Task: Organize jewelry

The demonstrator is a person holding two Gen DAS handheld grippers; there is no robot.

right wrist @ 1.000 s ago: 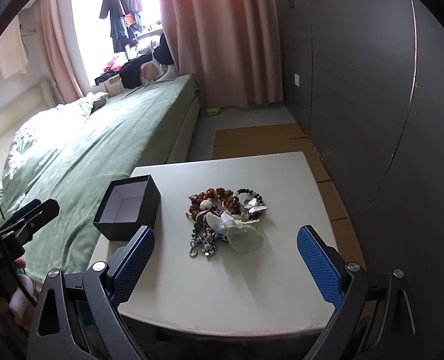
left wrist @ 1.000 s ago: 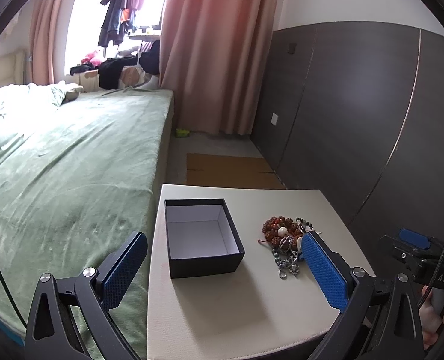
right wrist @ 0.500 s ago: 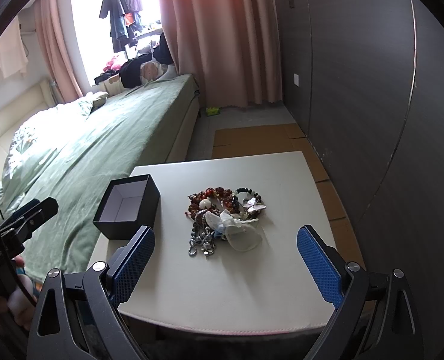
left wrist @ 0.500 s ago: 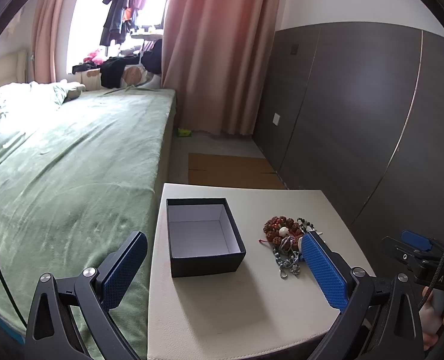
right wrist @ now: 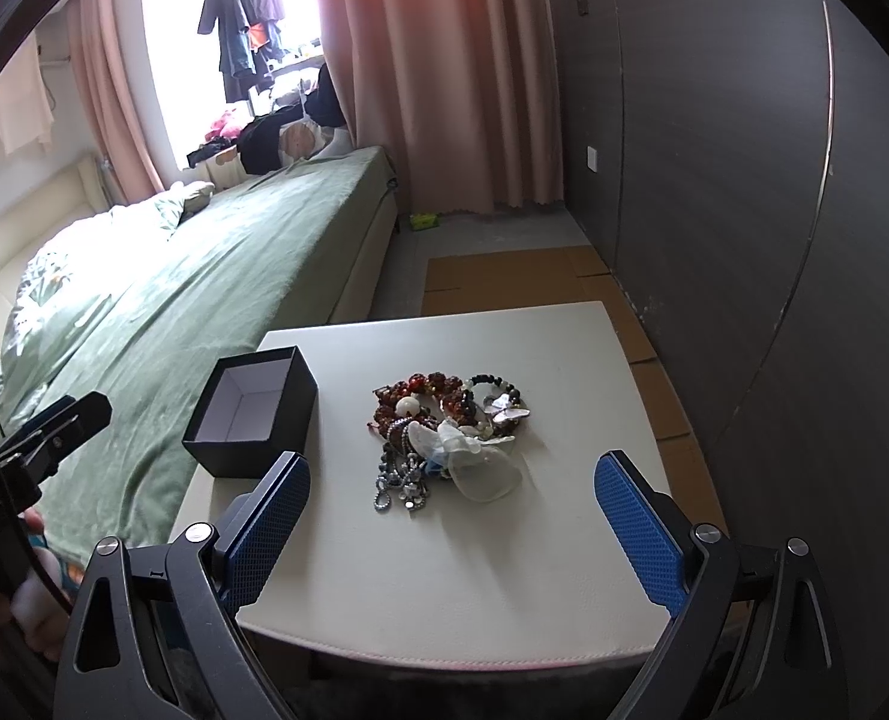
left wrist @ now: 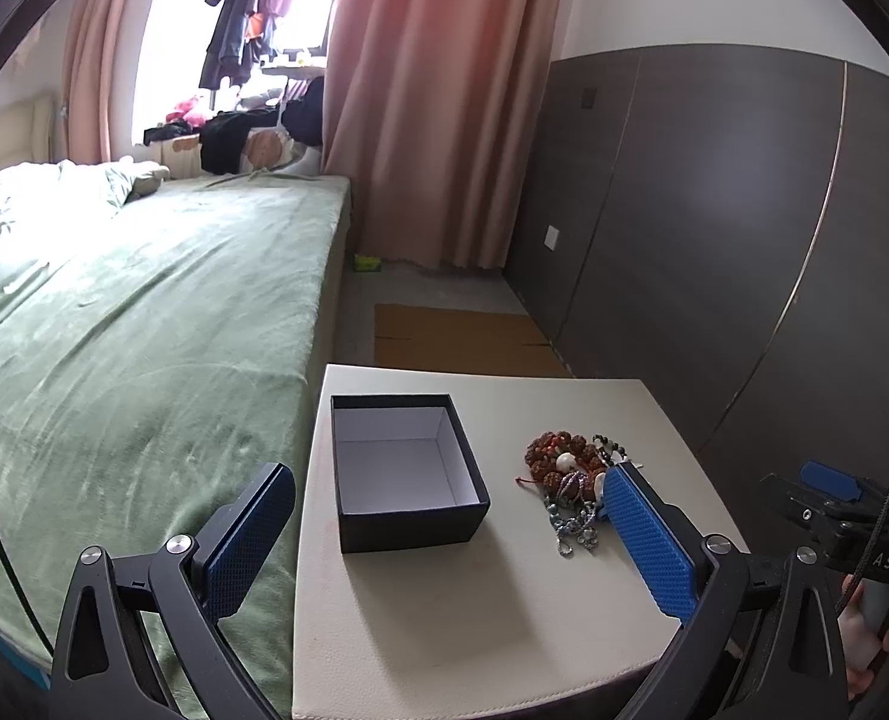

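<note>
An open black box (left wrist: 405, 474) with a white inside stands empty on the left part of a small white table (left wrist: 444, 612). It also shows in the right wrist view (right wrist: 252, 411). A tangled pile of jewelry (right wrist: 444, 429), with brown beads, silver chains and a clear pouch, lies in the table's middle; the left wrist view shows it (left wrist: 567, 477) partly behind my finger. My left gripper (left wrist: 444, 531) is open and empty, held above the table's near edge. My right gripper (right wrist: 450, 516) is open and empty, near the pile's front.
A bed with a green cover (left wrist: 144, 324) runs along the table's left side. A dark panelled wall (left wrist: 714, 228) stands to the right. Cardboard sheets (right wrist: 504, 276) lie on the floor beyond the table. Pink curtains (left wrist: 438, 120) hang at the back.
Both views have shifted only slightly; the left gripper has dipped a little lower. Both grippers stay open and nothing on the table has moved.
</note>
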